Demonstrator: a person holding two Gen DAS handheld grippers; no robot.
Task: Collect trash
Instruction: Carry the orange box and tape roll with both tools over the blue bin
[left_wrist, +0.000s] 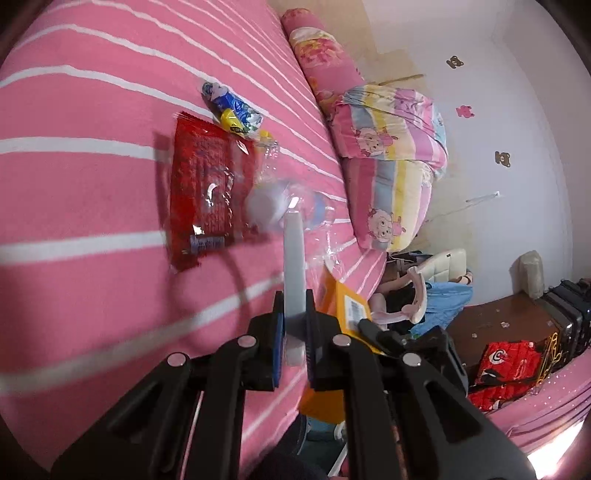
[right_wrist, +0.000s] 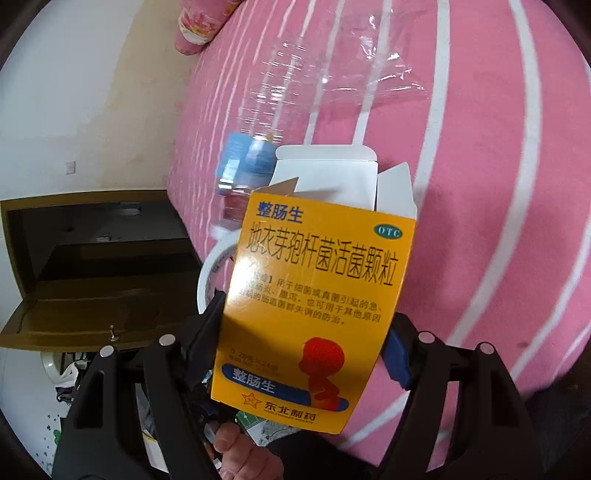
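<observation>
Bedspread (left_wrist: 92, 206) left of red packet (left_wrist: 207, 188) open; pillows (left_wrist: 388, 155) block right.

My left gripper (left_wrist: 294, 332) clamps thin grey-white strip (left_wrist: 294, 258), seemingly rim of clear plastic bottle (left_wrist: 291, 206) with blue label, blurred, raised over pink striped bed cover (left_wrist: 92, 177). Red snack wrapper (left_wrist: 207, 192) lies flat on cover; blue-white wrapper (left_wrist: 232, 105) and yellow piece (left_wrist: 231, 120) just beyond it. Orange box (left_wrist: 345, 306) juts in beside my right finger. Cartoon-print folded quilt (left_wrist: 391, 162) and pink bolster (left_wrist: 317, 55) line bed's far edge; dark cabinet (left_wrist: 498, 325) beyond.
</observation>
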